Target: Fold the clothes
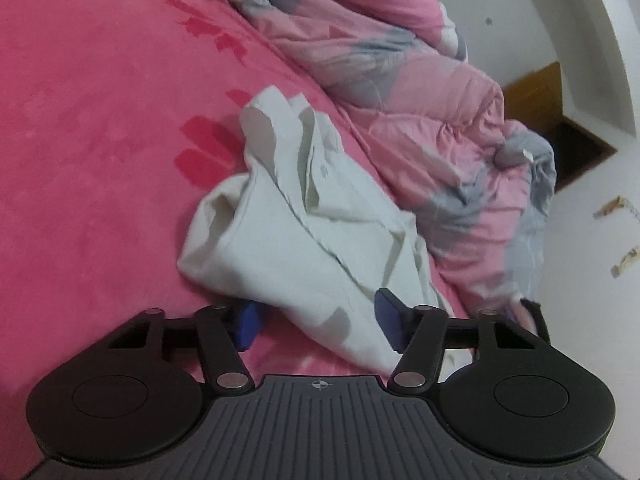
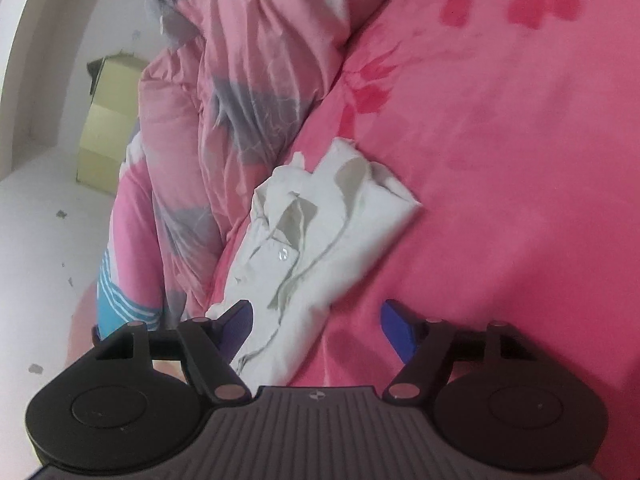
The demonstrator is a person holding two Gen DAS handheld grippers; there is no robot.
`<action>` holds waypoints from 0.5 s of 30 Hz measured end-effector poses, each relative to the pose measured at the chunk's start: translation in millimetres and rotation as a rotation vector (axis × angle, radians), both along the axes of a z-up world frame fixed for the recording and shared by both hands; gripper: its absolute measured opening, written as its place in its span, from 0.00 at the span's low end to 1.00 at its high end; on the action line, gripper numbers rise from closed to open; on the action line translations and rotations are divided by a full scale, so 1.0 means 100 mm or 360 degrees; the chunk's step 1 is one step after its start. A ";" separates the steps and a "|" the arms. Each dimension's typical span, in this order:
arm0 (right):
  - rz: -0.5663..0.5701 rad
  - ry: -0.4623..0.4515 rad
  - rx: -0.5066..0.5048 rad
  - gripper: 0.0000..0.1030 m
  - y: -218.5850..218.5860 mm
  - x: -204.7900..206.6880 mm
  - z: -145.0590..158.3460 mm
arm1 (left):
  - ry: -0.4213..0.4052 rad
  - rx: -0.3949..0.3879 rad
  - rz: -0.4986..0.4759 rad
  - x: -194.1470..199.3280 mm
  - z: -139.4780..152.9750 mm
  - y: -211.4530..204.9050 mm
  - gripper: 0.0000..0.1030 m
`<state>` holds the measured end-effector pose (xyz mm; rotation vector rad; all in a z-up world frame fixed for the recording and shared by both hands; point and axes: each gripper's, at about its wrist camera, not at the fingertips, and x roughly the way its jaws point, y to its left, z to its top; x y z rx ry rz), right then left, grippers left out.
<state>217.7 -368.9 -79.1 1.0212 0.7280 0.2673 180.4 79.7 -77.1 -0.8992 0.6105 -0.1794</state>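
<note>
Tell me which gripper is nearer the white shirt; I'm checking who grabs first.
Left. The left gripper has the shirt's near end between its open jaws; the right gripper is also at the shirt, mostly beside it.

We list one crumpled white collared cotton shirt [image 1: 304,236] [image 2: 320,232], small button showing, loosely bunched, lying on pink bedsheet [image 1: 100,140] [image 2: 500,160] beside pink-grey quilt [image 1: 440,140] [image 2: 224,100].

both the left gripper [image 1: 316,322] and the right gripper [image 2: 316,326] have black linkage arms, silver rivets, blue pads, round black discs and a ribbed grey body bearing a crosshair mark.
</note>
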 end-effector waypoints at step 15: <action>-0.0036 -0.0061 0.0080 0.02 0.07 0.27 -0.19 | -0.0156 0.0118 0.0161 0.04 0.09 -0.07 0.00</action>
